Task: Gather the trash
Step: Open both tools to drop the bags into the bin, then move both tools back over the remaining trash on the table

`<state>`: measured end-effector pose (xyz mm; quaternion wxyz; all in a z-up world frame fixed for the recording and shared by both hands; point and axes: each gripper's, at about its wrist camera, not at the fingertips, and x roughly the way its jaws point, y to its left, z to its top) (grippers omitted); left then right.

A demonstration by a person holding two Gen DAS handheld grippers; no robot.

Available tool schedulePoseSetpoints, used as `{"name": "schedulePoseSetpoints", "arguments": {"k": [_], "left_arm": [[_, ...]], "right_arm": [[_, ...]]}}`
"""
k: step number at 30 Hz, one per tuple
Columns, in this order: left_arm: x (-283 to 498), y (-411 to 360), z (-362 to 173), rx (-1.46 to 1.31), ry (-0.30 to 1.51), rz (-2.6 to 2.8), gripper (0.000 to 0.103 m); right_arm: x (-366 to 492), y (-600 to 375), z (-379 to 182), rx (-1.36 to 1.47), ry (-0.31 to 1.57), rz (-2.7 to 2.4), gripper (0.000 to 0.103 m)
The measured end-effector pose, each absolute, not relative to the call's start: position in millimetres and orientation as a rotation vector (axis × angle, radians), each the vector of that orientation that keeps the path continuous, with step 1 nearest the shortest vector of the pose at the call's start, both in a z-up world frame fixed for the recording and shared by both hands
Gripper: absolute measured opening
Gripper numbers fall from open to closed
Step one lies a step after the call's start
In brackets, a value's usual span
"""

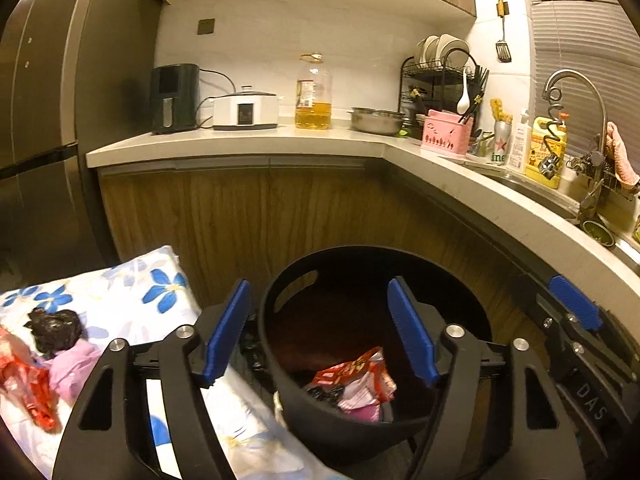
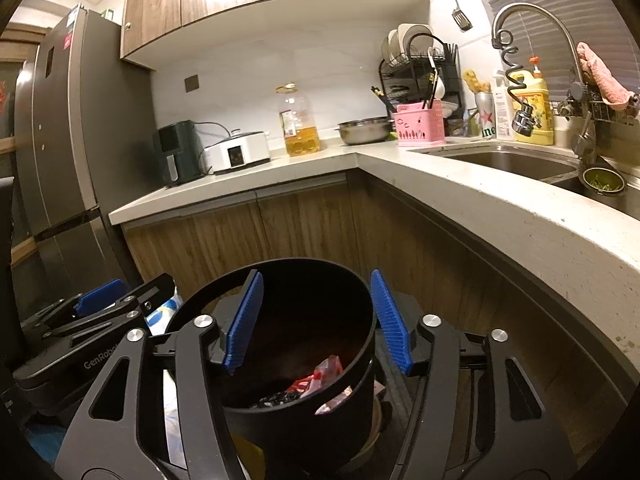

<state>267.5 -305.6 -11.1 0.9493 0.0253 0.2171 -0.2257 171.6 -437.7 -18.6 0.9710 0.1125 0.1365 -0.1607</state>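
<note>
The black trash bin [image 1: 280, 344] is cut off at its base in both views, and its dark inside hides most of what lies under the top layer. It is a round plastic tub standing upright, mouth up, with a slot handle cut in its wall, on the floor in front of the wooden cabinet doors [image 1: 240, 208]. Inside, a crumpled red and white wrapper [image 1: 352, 372] lies over pink and black scraps that are hard to tell apart.

The left gripper [image 1: 320, 332] hangs over the bin's near rim with its ribbed blue pads [image 1: 412, 336] spread wide and nothing between them. The right gripper [image 2: 316, 320] also stands well open and empty above the bin mouth; its pads touch nothing.

To the left of the bin, a surface under a white cloth with blue flowers [image 1: 132, 292] carries more trash: a crinkled black wad [image 1: 54, 330], a soft pink piece [image 1: 72, 364] just beside it, and a shiny red wrapper [image 1: 28, 392] partly cut off by the picture edge
</note>
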Motion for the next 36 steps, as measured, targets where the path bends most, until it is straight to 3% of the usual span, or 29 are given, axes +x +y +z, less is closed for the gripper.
{"name": "schedulePoseSetpoints", "arguments": {"k": [5,13,36], "left_arm": [[251,-285,-11,0.085,0.423,-0.374,0.086],[220,-234,-13,0.071,0.411,-0.243,0.095],[133,-71,-22,-0.012,0.363,0.085,0.097]], "right_arm": [[160,-427,-17,0.216,0.274,-0.312,0.073],[133,-405,-17,0.201,0.281,-0.282,0.086],[107,-278,-21,0.131,0.284,-0.082,0.088]]}}
